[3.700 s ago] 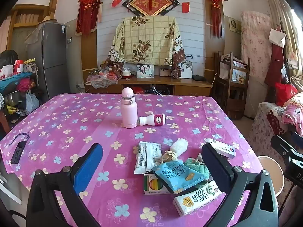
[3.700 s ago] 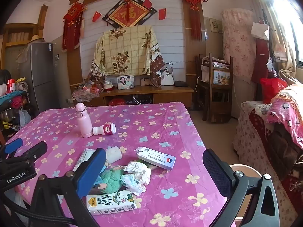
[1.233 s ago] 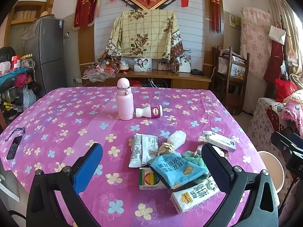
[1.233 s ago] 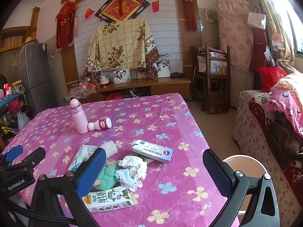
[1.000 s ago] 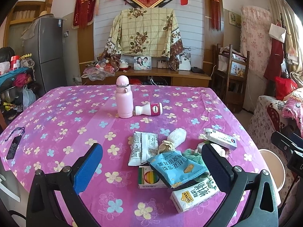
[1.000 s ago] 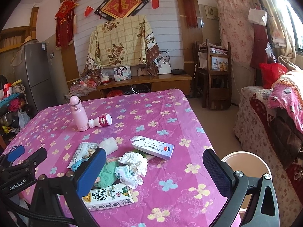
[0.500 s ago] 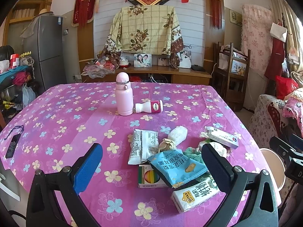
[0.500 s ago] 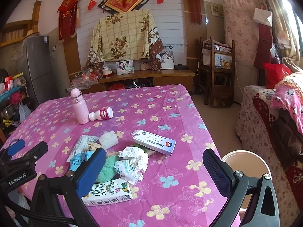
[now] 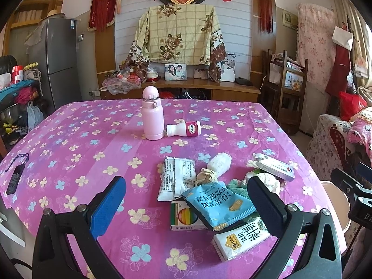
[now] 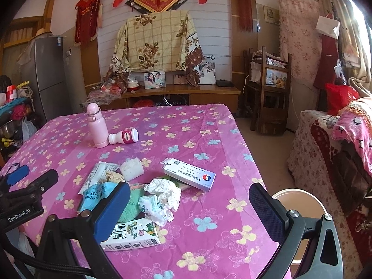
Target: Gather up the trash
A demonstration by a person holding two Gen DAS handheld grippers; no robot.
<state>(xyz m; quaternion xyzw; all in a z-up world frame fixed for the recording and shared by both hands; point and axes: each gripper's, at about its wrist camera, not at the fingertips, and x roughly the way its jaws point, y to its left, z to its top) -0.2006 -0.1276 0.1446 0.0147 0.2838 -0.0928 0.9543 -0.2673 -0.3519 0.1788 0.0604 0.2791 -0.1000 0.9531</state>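
Hovering both grippers, jaws wide and empty, I have eased the left gripper (image 9: 186,200) and right gripper (image 10: 189,205) closer over the trash pile (image 10: 160,200) near the table's (image 10: 209,125) front right corner; nothing collected, bin (image 10: 295,200) waits just beside that corner.

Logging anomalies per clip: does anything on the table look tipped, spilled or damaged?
The small white bottle lies on its side against the upright pink flask. The long white box has a torn-open end flap. No spill shows. Both grippers are open and hold nothing.
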